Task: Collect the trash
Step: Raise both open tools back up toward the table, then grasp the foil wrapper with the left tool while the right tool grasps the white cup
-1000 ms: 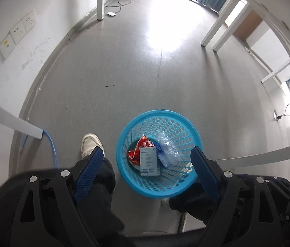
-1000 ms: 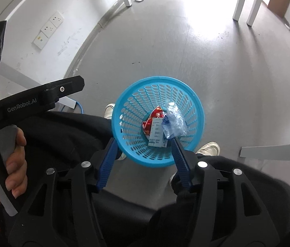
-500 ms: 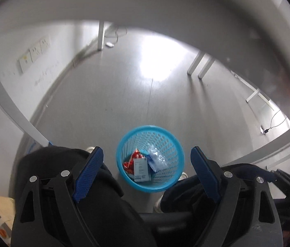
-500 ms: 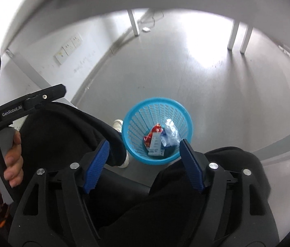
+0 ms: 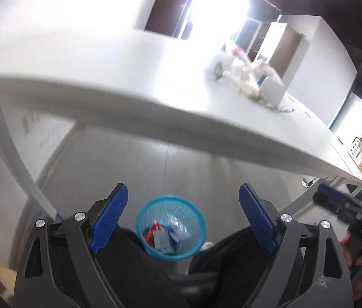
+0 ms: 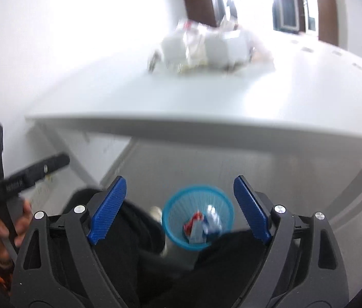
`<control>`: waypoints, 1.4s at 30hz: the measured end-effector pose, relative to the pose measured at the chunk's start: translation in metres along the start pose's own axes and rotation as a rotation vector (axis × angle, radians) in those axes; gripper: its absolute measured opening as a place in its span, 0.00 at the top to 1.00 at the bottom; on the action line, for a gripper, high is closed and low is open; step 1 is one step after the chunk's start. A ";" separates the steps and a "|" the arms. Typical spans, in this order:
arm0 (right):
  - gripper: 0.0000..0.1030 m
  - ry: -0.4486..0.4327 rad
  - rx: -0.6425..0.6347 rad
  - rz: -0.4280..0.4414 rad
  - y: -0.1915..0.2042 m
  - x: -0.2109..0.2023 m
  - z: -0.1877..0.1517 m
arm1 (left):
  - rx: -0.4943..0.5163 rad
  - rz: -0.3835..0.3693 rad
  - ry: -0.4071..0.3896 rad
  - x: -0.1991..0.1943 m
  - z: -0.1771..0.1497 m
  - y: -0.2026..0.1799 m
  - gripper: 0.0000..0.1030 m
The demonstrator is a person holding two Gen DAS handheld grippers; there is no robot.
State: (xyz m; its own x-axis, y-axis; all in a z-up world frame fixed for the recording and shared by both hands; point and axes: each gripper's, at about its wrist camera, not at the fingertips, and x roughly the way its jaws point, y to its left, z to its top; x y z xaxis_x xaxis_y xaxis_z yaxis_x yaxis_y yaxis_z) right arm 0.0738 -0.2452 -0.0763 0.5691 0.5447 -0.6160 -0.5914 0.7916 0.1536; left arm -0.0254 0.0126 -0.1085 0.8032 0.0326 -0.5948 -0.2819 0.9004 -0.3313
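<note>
A blue mesh waste basket (image 5: pixel 172 227) (image 6: pixel 198 215) stands on the floor between the person's dark-clad legs, holding a red wrapper, a small carton and clear plastic. A blurred heap of trash (image 5: pixel 247 77) (image 6: pixel 206 48) lies on the white table top above. My left gripper (image 5: pixel 183 215) is open and empty, high above the basket. My right gripper (image 6: pixel 179 209) has its jaws opening wide, with nothing between them. The right gripper's body shows at the left view's right edge; the left gripper's handle and a hand show at the right view's left edge.
The white table (image 5: pixel 134 82) (image 6: pixel 296 102) juts out over the floor, its front edge above the basket. A white box (image 5: pixel 273 89) stands by the heap. A table leg (image 5: pixel 19 159) slants at the left. Grey floor spreads beyond the basket.
Both grippers have risen from under the table and tilted up; the table top and its trash heap have come into view, the basket looks smaller. The right gripper's jaws spread wider.
</note>
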 end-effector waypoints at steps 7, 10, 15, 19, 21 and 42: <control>0.18 -0.118 0.047 -0.072 -0.011 -0.003 0.051 | 0.024 -0.010 -0.092 -0.008 0.043 -0.016 0.15; 0.16 -0.147 0.046 -0.097 -0.013 0.001 0.068 | 0.038 0.006 -0.118 -0.005 0.060 -0.021 0.15; 0.14 -0.186 0.055 -0.127 -0.017 0.020 0.090 | 0.043 -0.004 -0.128 0.005 0.087 -0.025 0.15; 0.13 -0.190 0.046 -0.146 -0.020 0.032 0.104 | 0.060 -0.019 -0.115 0.017 0.106 -0.029 0.15; 0.13 -0.197 0.048 -0.156 -0.022 0.038 0.112 | 0.075 -0.003 -0.118 0.026 0.115 -0.036 0.15; 0.13 -0.052 0.102 -0.213 -0.039 0.126 0.186 | 0.183 -0.036 0.133 0.132 0.172 -0.066 0.16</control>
State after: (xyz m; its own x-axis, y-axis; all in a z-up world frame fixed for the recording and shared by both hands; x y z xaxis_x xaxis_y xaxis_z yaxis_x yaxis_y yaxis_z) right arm 0.2746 -0.1558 -0.0165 0.7048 0.3736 -0.6031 -0.3952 0.9127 0.1035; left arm 0.1899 0.0324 -0.0390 0.7312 -0.0473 -0.6805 -0.1448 0.9641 -0.2227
